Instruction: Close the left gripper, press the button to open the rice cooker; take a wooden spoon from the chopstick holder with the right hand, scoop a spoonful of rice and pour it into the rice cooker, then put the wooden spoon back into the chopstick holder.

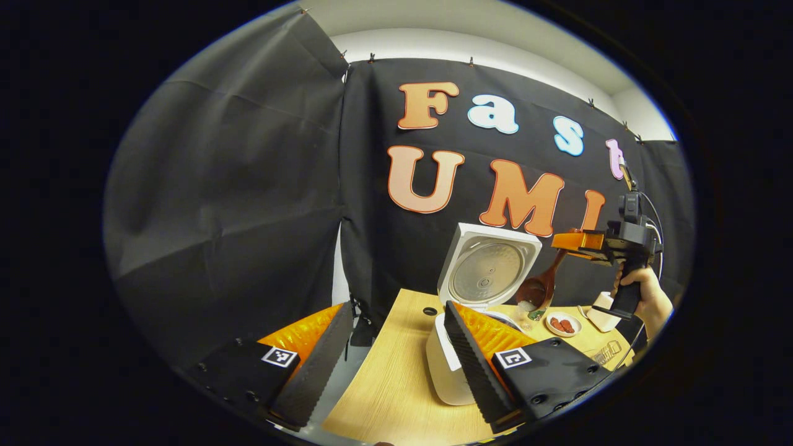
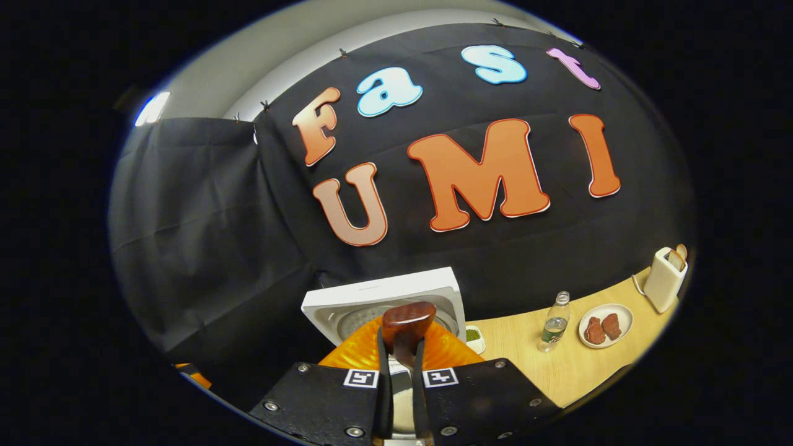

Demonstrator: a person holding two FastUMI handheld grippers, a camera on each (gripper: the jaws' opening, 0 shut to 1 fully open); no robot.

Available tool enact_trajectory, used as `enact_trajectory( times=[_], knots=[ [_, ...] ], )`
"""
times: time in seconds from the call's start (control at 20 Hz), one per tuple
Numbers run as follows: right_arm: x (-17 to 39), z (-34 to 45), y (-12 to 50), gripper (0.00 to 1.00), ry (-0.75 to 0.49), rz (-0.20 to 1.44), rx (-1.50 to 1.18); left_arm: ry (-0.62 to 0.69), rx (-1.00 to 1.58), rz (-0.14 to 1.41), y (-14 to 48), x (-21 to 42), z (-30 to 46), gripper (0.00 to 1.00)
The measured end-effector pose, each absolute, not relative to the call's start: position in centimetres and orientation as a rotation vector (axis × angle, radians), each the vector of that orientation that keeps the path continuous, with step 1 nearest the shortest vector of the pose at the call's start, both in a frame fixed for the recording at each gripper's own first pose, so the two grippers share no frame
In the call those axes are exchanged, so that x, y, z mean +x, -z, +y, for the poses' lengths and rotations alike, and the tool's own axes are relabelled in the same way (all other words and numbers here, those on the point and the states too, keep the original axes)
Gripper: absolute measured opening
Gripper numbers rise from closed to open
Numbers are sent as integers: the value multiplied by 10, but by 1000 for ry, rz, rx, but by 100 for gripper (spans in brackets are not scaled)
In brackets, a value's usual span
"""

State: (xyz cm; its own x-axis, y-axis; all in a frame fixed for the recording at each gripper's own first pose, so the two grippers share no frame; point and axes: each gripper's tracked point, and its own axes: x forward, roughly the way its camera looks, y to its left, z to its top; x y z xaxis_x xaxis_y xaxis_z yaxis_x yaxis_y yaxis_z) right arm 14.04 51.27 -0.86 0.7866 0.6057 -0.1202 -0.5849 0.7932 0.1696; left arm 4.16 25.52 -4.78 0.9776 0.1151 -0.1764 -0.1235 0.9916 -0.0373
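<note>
Now your pale wood-grain tabletop [image 1: 396, 378] carries the white cooker [image 1: 447, 365], lid up; your right hand-held gripper [image 2: 403, 371] pinches the glossy wooden spoon [image 2: 406, 328] above it, left hand-held gripper [image 1: 396, 365] spread wide.

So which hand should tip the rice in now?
The right. Its tool is shut on the wooden spoon, hanging above the open rice cooker with rice in its bowl. The left tool is open and holds nothing.
</note>
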Motion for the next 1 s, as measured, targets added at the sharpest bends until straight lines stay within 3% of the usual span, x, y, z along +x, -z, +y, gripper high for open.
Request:
enact_trajectory(
  times=[1.0],
  knots=[
    [120,521,7,12,-729,102,-72,-144,-50,169,45,28,249,100]
  ],
)
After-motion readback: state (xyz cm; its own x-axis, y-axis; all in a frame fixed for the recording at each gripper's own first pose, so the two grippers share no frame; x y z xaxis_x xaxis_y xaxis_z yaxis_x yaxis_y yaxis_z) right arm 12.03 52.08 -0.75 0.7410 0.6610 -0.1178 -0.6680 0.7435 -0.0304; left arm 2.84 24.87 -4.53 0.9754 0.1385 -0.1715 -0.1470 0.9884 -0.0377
